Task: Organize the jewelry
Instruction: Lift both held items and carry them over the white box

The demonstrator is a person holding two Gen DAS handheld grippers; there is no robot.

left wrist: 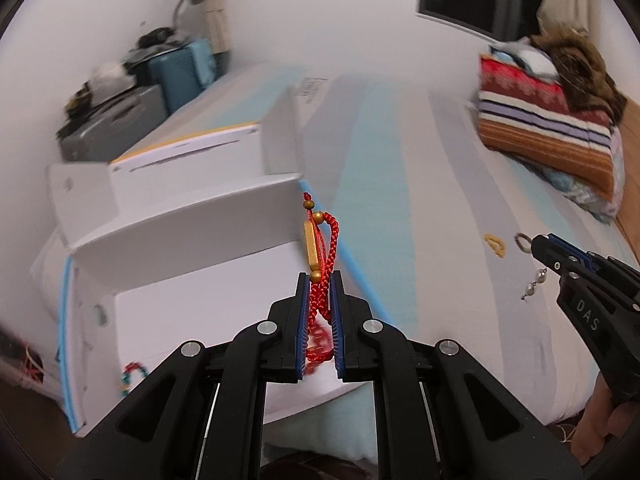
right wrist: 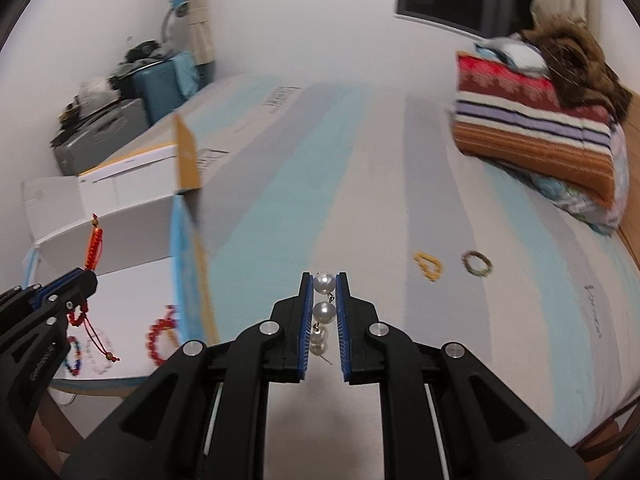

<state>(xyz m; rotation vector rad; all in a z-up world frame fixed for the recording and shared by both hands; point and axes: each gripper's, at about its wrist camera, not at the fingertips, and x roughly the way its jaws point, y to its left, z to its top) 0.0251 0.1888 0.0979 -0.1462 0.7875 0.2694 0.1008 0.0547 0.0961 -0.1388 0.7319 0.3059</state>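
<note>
My left gripper (left wrist: 319, 280) is shut on a red braided cord bracelet (left wrist: 322, 252) with a gold bar bead, held above an open white cardboard box (left wrist: 192, 300). My right gripper (right wrist: 324, 280) is shut on a string of white pearls (right wrist: 324, 300), lifted over the striped bed. In the left wrist view the right gripper (left wrist: 534, 245) appears at the right with the pearls (left wrist: 534, 284) dangling. In the right wrist view the left gripper (right wrist: 86, 280) shows at the left with the red bracelet (right wrist: 95, 248). Several bead bracelets (right wrist: 162, 338) lie inside the box. A yellow bracelet (right wrist: 429, 266) and a green one (right wrist: 477, 263) lie on the bed.
The bed sheet (right wrist: 360, 184) has pale blue and grey stripes. Folded striped blankets (right wrist: 536, 136) with a brown fur piece sit at the far right. Suitcases (right wrist: 160, 80) and clutter stand by the far wall at the left. The box flaps (left wrist: 184, 216) stand up around its opening.
</note>
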